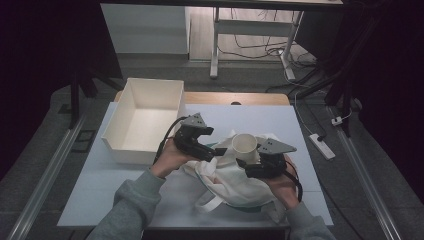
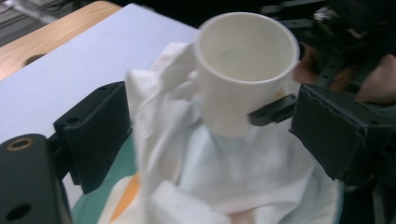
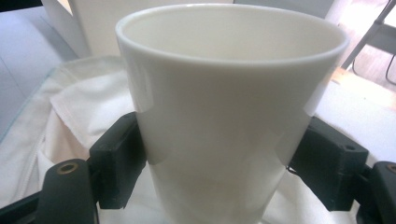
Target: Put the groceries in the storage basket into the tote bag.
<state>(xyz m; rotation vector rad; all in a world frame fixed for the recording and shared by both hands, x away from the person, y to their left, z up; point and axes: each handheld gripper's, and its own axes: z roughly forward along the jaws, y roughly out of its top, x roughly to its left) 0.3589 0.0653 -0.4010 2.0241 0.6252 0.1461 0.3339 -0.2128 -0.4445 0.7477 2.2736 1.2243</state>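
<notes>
Table [image 1: 125,175] with pale top carries everything: open white box [image 1: 144,119] at its far left, crumpled white cloth bag [image 1: 235,180] with green and orange lining at near centre. Cup [image 1: 244,144], white and handleless, stands upright above the bag's folds, mouth up, between the 2 grippers. Right gripper [image 1: 243,164] holds the cup: in the right gripper view its 2 black jaws press the cup's lower wall [image 3: 224,140] from either side, so it is clamped on the cup. Left gripper [image 1: 217,151], just left of the cup, has its jaws spread wide in the left gripper view, with bag cloth [image 2: 224,177] bunched between them; whether the pads touch the cloth cannot be told. Cup in that view [image 2: 243,70] sits beyond the left jaws, apart from them
</notes>
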